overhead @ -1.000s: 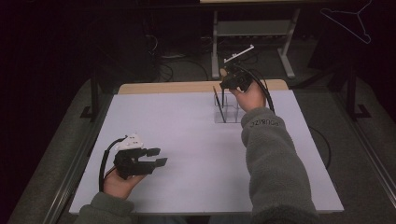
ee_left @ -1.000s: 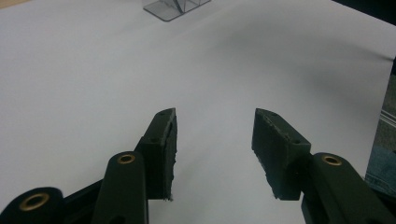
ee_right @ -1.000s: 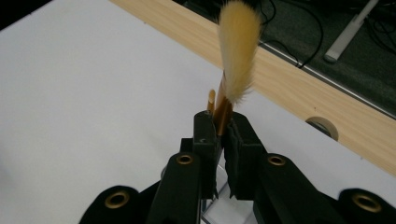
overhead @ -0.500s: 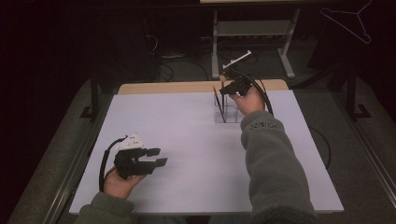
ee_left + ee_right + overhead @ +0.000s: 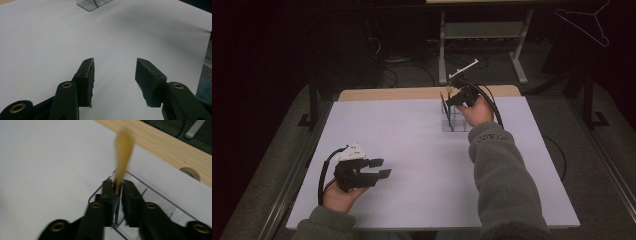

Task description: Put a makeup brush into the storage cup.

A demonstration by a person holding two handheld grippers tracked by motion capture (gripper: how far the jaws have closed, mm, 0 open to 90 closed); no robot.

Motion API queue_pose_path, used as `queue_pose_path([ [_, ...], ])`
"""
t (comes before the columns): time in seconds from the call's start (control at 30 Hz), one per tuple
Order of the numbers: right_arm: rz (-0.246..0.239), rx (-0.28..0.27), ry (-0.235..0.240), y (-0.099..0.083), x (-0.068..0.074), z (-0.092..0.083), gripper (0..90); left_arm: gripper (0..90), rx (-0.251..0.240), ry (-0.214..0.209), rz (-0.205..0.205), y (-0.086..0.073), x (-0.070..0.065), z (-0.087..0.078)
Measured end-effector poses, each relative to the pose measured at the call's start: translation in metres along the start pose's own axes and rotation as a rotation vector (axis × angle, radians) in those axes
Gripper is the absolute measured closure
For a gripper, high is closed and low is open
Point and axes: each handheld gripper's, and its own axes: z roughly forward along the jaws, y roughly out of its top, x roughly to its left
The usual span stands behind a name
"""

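R hand-held gripper [image 5: 118, 190] | jaws just opening, tan brush [image 5: 122, 157] between | over clear organiser [image 5: 150, 195]

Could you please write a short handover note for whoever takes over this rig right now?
Left hand-held gripper: open, holding nothing, low over the near left of the white table.
Right hand-held gripper: above the clear acrylic organizer at the far side; its jaws have just been opening around a yellowish brush-like stick, blurred, still between them.
Done: stick brought over a compartment.
Left: probably finish the release, then withdraw.
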Motion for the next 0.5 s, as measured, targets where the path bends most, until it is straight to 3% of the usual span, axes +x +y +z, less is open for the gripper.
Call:
queue_pose_path([
  [0.13,-0.009,-0.031,-0.013,-0.001,-0.001,-0.005,64.7,49.0,0.000,0.004,0.001,0.000,0.000,-0.001],
  [0.3,0.016,-0.073,-0.022,-0.005,-0.003,-0.015,58.4,48.6,-0.002,0.009,0.009,-0.001,0.002,-0.001],
  [0.37,0.018,-0.083,-0.020,-0.008,-0.005,-0.020,56.1,48.2,-0.014,0.010,-0.020,-0.001,0.001,-0.001],
  [0.5,0.035,-0.117,-0.009,-0.015,-0.007,-0.026,51.4,47.1,-0.011,0.019,-0.012,-0.001,0.003,-0.003],
])
